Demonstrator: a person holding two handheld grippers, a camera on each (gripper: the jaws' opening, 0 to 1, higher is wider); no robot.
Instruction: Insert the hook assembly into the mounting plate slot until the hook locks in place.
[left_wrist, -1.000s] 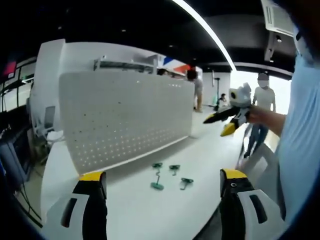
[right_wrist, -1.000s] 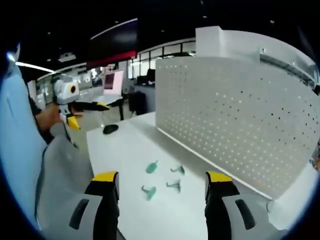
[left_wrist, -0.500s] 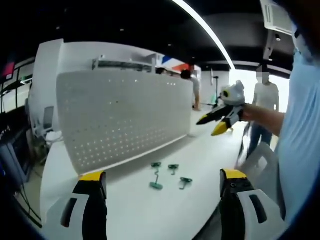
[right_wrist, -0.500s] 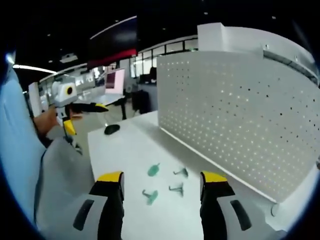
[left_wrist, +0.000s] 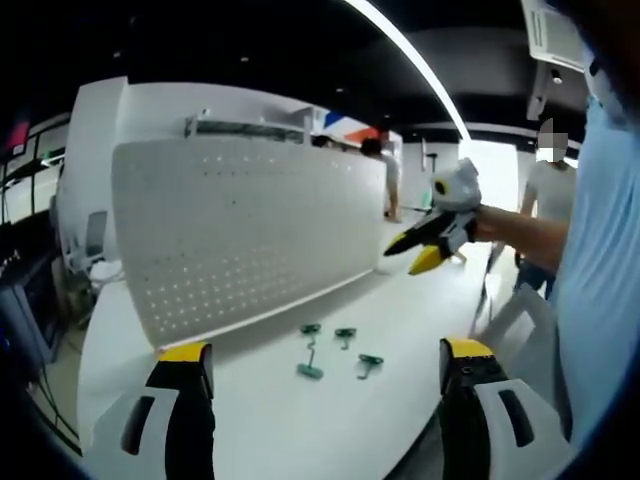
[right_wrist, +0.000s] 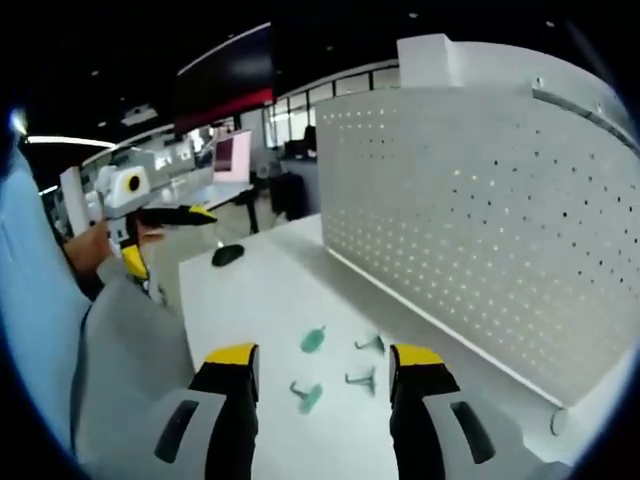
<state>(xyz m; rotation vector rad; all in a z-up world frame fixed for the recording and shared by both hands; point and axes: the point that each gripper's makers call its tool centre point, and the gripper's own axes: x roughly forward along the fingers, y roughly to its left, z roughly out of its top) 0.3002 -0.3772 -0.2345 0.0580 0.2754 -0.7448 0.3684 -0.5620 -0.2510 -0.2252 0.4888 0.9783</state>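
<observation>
Standing upright on the white bench (left_wrist: 260, 420) is a white perforated mounting plate (left_wrist: 245, 235); in front of it, w/ bare bench between, lie 3 green hooks w/ flat bases: 1 long-stemmed hook (left_wrist: 311, 368), 1 short hook (left_wrist: 345, 334) just beside it, and a 3rd hook (left_wrist: 369, 363) nearer the bench edge; none touches the plate. Left gripper (left_wrist: 325, 365) has its yellow-tipped fingers spread wide apart, nothing between them, held above the near bench edge. Right gripper (right_wrist: 320, 360) fingers also released and empty, hovering over the hooks; seen from the left gripper view it sits mid-air at right, held by a hand (left_wrist: 490, 222). A dark computer mouse (right_wrist: 227, 254) rests at the far bench end; people stand in the bkgd.
</observation>
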